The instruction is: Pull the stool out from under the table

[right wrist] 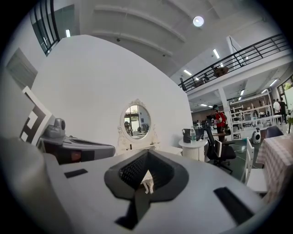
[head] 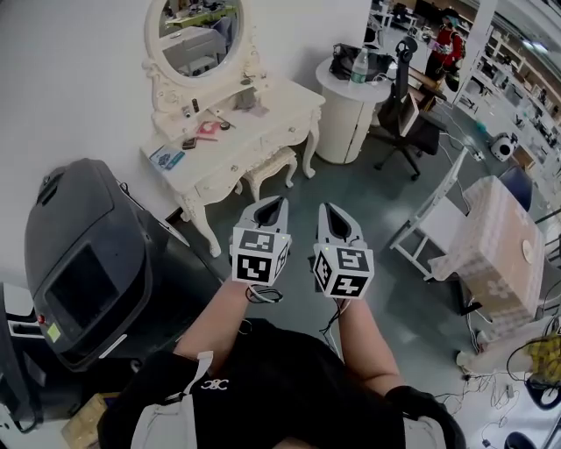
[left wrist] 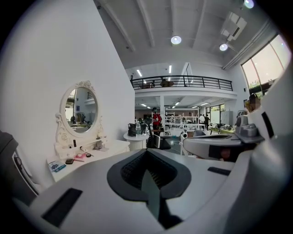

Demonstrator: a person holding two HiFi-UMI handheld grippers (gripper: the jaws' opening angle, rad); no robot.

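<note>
- Head view: white cushioned stool with carved legs (head: 272, 165) stands tucked under the front of the white ornate dressing table (head: 263, 118), its seat partly under the tabletop edge, between the table legs.
- Oval mirror in a carved white frame (head: 197, 26) stands at the back of that table, against the white wall. Small items lie on the tabletop; too small to identify.
- 2 hand-held grippers sit side by side over the grey-green floor, both pointing toward the table and well apart from the stool.
- Left gripper (head: 272, 204): grey-white shell, marker cube at the wrist end. In the left gripper view its jaws (left wrist: 149, 176) are closed together, nothing between them.
- Right gripper (head: 337, 216): same build. In the right gripper view its jaws (right wrist: 145, 176) are also pressed together and empty; only a small sliver of white furniture shows through the notch behind the tips.
- Neither gripper touches the stool or the table.
- Large black domed machine with a dark window panel (head: 88, 254) stands left of the table, near the left arm.
- Round white side table (head: 349, 110) stands right of the dressing table, with a clear plastic bottle (head: 359, 65) on it.
- Black office chair (head: 408, 110) is just beside the round table.
- Table with a beige checked cloth (head: 495, 237) stands at the far right.
</note>
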